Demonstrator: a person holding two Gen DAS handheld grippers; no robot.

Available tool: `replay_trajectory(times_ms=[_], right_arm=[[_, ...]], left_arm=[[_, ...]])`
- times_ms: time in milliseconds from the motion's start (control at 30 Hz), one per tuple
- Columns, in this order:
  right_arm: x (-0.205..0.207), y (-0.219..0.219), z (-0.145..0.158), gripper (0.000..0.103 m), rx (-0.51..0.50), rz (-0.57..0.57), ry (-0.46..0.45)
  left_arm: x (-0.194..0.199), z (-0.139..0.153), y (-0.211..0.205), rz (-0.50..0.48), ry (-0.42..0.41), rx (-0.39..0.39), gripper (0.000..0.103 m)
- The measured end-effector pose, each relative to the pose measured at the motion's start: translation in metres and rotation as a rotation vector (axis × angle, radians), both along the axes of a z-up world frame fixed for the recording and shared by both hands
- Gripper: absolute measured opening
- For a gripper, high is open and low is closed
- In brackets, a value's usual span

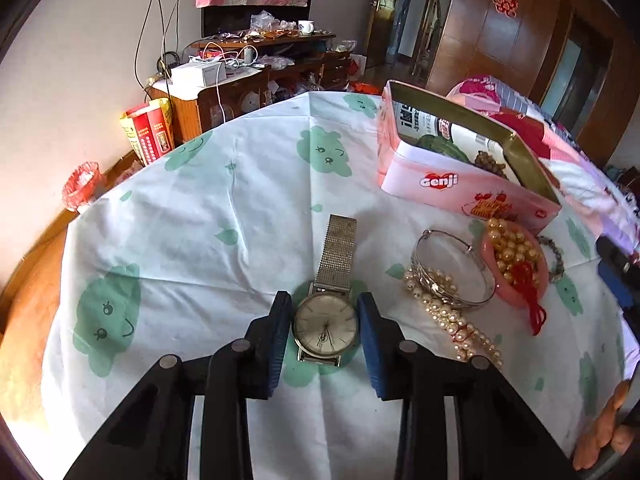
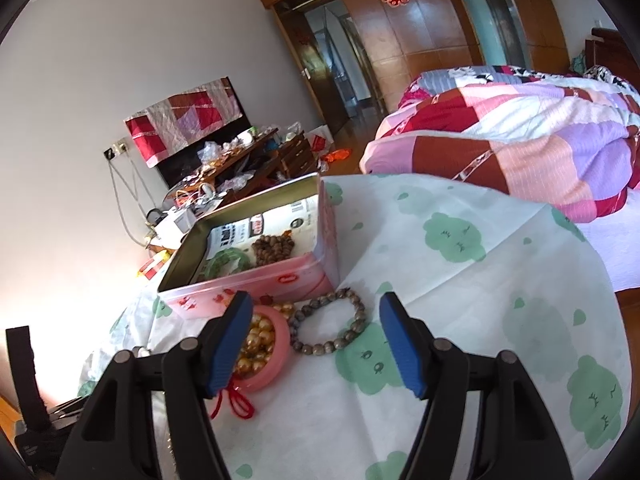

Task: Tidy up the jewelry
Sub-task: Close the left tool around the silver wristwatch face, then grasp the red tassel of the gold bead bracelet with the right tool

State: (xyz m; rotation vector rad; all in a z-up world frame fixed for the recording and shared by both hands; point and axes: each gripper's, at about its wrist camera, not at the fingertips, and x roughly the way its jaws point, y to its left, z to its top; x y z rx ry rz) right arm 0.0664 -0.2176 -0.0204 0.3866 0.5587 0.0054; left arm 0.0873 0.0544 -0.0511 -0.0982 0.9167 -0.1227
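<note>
Left gripper [image 1: 325, 330] pads flank the watch [image 1: 326, 327], touching or not I cannot tell; pearls [image 1: 448, 312], bangle [image 1: 454, 276], pink dish [image 1: 516, 264] to its right, unsorted | Right gripper [image 2: 316, 344] apart, empty, bead bracelet [image 2: 330, 326] between the tips; tin [image 2: 256, 248] ahead holds two pieces, so early

The watch [image 1: 326, 326] has its lower strap hidden at the case's near edge, and whether the blue pads [image 1: 370, 346] touch it cannot be told. The tin [image 1: 460, 160] hides part of its contents behind its wall. A finger [image 2: 228, 344] covers part of the pink dish [image 2: 272, 344]
</note>
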Motion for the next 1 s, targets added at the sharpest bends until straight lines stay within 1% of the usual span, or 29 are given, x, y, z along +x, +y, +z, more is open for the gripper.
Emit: replay_trajectory(times_ms=[33, 200, 300, 367, 433, 467, 567, 600, 633, 700, 800, 867, 933, 1000], right_arm=[[0.0, 0.001, 0.0, 0.056, 0.004, 0.012, 0.006], [-0.003, 0.017, -0.002, 0.056, 0.034, 0.093, 0.041], [-0.001, 0.036, -0.007, 0.055, 0.046, 0.175, 0.08], [0.003, 0.05, -0.011, 0.051, 0.039, 0.227, 0.108], [0.008, 0.061, -0.015, 0.04, 0.037, 0.269, 0.137], [0.012, 0.067, -0.018, 0.039, 0.032, 0.287, 0.157], [0.02, 0.076, -0.027, 0.039, -0.001, 0.293, 0.221], [0.023, 0.078, -0.03, 0.038, -0.011, 0.288, 0.246], [0.025, 0.079, -0.033, 0.029, -0.012, 0.286, 0.266], [0.028, 0.075, -0.037, 0.017, 0.0, 0.278, 0.287], [0.027, 0.067, -0.038, 0.011, 0.027, 0.273, 0.29], [0.025, 0.065, -0.037, 0.01, 0.027, 0.271, 0.286], [0.019, 0.065, -0.032, 0.009, 0.031, 0.273, 0.25], [0.007, 0.065, -0.023, 0.009, 0.024, 0.284, 0.187]], left_arm=[[0.0, 0.0, 0.0, 0.0, -0.001, -0.002, 0.034], [0.0, 0.0, -0.001, 0.001, -0.007, -0.007, 0.034], [-0.003, 0.002, 0.0, 0.015, -0.026, -0.004, 0.034], [-0.007, 0.007, 0.002, 0.027, -0.059, -0.002, 0.034], [-0.011, 0.01, 0.002, 0.037, -0.088, 0.002, 0.034], [-0.013, 0.011, 0.002, 0.038, -0.097, 0.002, 0.034], [-0.012, 0.012, 0.001, 0.037, -0.105, 0.007, 0.035], [-0.012, 0.012, 0.001, 0.036, -0.106, 0.007, 0.035], [-0.012, 0.013, 0.001, 0.036, -0.107, 0.006, 0.035], [-0.012, 0.013, 0.002, 0.037, -0.108, -0.001, 0.035], [-0.014, 0.014, 0.004, 0.042, -0.118, -0.017, 0.034], [-0.015, 0.016, 0.006, 0.045, -0.131, -0.029, 0.035], [-0.017, 0.017, 0.007, 0.049, -0.139, -0.032, 0.035], [-0.018, 0.018, 0.007, 0.047, -0.149, -0.035, 0.035]])
